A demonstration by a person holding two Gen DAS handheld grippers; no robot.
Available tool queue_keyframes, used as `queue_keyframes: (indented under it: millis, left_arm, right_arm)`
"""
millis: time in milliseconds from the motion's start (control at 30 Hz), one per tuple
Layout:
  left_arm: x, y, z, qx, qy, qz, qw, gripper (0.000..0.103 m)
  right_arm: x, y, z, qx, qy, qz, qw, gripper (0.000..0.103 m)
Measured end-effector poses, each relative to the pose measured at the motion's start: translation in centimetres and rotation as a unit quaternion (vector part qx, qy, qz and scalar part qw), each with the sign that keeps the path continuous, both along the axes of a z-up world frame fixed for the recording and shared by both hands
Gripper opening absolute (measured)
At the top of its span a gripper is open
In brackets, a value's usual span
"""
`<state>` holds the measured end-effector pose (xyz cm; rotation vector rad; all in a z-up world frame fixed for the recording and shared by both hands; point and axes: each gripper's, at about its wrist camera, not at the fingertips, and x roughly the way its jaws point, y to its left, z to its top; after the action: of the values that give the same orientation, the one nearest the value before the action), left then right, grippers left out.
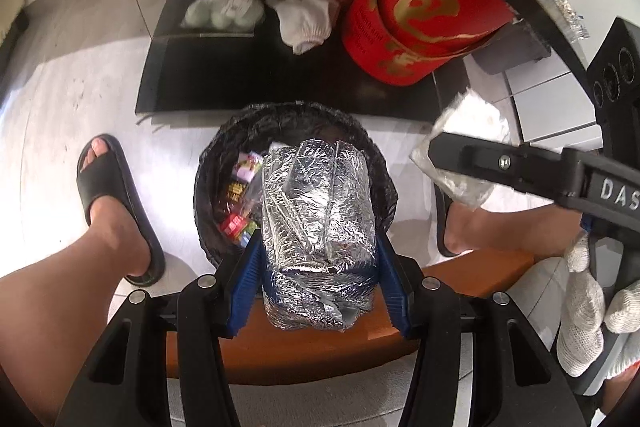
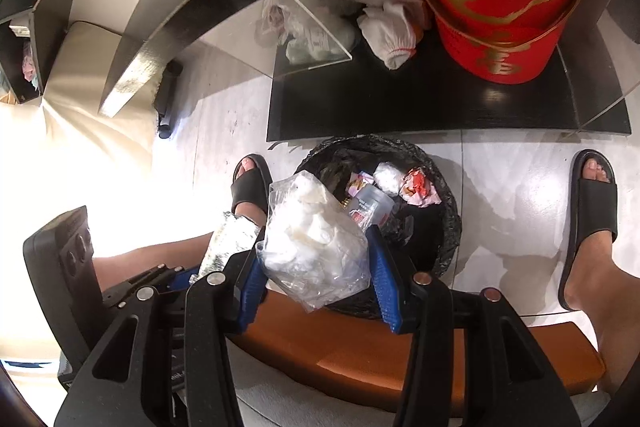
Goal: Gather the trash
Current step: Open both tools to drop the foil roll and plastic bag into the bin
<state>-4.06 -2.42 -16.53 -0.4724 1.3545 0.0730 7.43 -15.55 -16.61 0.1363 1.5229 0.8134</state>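
Bin mouth: black-lined bin (image 2: 440, 227) sitting open-topped, wrappers lying low inside.
Flanks: sandalled feet (image 1: 116, 203) standing either side of it.
Far side: black shelf edge (image 2: 440, 131) crowding the bin's rim.
Near side: orange seat edge (image 1: 320, 343) lying beneath the jaws.

We hold two black grippers, the left gripper (image 1: 318, 259) and the right gripper (image 2: 318, 259). Each has blue ribbed pads (image 1: 244, 287) and shiny round screws (image 1: 205, 281). We wear white knit gloves (image 1: 584, 311) and black slide sandals (image 1: 116, 203).

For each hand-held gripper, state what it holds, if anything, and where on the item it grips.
Left hand-held gripper: crumpled foil bundle, clamped across its lower sides. Right hand-held gripper: clear plastic bag, pinched across its lower half.
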Motion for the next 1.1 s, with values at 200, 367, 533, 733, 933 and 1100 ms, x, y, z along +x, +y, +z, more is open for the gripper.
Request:
queue_keyframes:
  millis: [200,367,533,733,933,1100]
  left_arm:
    - [0.2,0.2,-0.4,-0.011,0.005,0.004,0.9999,0.052]
    - [0.4,0.4,-0.5,-0.014,0.009,0.007,0.9998,0.052]
    - [0.4,0.8,-0.7,-0.010,0.014,0.015,0.9997,0.064]
    - [0.3,1.2,-0.5,0.000,0.018,0.026,0.9995,0.064]
    - [0.4,1.0,0.2,0.011,0.006,0.022,0.9997,0.064]
    - [0.4,0.6,1.3,0.030,-0.012,0.016,0.9993,0.064]
  right_arm:
    - [0.1,0.7,0.9,0.002,-0.017,0.005,1.000,0.049]
    - [0.5,0.8,1.3,0.007,-0.016,0.001,1.000,0.049]
    - [0.6,0.6,1.3,0.011,-0.011,-0.010,1.000,0.060]
    - [1.0,-0.2,2.0,0.016,-0.020,-0.025,0.999,0.064]
    - [1.2,-0.8,2.9,0.022,-0.032,-0.035,0.999,0.064]
    - [1.3,-1.6,3.9,0.029,-0.051,-0.042,0.997,0.064]
